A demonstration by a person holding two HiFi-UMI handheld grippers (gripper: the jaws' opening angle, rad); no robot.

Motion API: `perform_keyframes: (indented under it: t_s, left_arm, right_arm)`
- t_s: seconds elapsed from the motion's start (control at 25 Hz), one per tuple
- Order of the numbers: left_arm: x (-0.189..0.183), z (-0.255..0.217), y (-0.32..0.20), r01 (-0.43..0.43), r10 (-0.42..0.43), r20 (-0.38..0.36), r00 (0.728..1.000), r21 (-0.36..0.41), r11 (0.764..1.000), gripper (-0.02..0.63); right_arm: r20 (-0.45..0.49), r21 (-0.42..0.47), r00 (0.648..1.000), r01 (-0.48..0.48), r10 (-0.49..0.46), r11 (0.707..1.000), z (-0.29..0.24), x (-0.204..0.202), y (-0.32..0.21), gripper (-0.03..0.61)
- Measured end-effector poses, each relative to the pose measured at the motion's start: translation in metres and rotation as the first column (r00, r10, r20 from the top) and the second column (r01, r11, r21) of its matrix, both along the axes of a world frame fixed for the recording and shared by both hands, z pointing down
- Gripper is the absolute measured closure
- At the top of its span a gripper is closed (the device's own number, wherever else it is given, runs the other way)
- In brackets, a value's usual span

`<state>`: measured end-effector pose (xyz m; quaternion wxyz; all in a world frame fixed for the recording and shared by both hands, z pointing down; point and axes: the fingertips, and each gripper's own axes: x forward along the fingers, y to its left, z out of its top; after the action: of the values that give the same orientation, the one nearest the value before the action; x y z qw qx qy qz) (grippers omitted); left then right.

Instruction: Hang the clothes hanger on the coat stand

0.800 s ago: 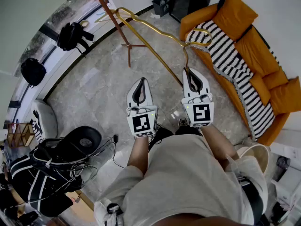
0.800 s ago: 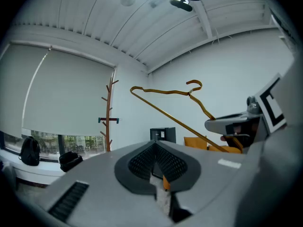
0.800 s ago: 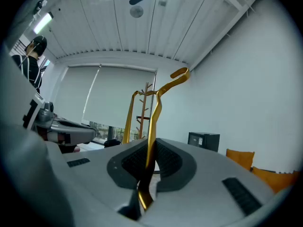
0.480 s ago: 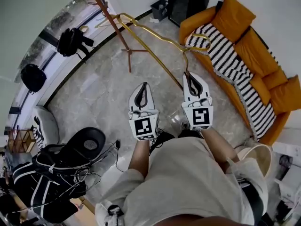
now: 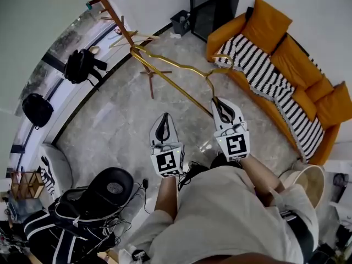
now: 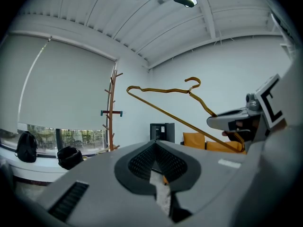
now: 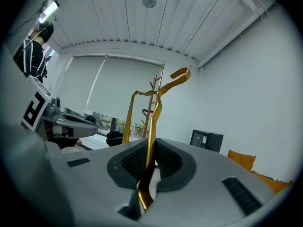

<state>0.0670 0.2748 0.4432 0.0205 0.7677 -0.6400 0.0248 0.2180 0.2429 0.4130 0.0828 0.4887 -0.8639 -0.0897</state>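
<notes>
- Right gripper (image 5: 216,99) is held level; its fingers pinch the gold hanger (image 7: 152,126) by one end, the hook standing up above them
- Hanger reaches out over the floor toward the coat stand (image 5: 110,11); its far end sits right by the pole; whether they touch I cannot tell
- Left gripper (image 5: 163,115) is level just beside the right one; fingers pressed together, nothing between them
- Orange sofa (image 5: 275,32) with a striped blanket (image 5: 264,70) lies off to the right
</notes>
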Motion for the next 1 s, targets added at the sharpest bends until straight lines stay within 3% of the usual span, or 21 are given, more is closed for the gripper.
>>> perform_keyframes:
  t_s: [0.44,0.8,1.0]
  left_arm:
    - [-0.015,0.035,-0.04,-0.045,0.044,-0.011,0.999,-0.038,0.998,0.604]
    - [-0.029,0.03,-0.143,-0.024,0.025,0.031,0.999,-0.051,0.998,0.604]
    - [-0.036,0.024,-0.208,0.006,-0.003,0.05,0.999,-0.07,0.998,0.604]
  right_arm:
    - [-0.029,-0.042,1.0,-0.01,0.009,0.999,0.029,-0.016,-0.038,0.558]
    - [-0.02,-0.067,0.999,0.032,-0.034,0.997,0.033,-0.026,-0.139,0.56]
    - [-0.022,-0.076,0.994,0.102,-0.104,0.992,0.033,-0.031,-0.208,0.56]
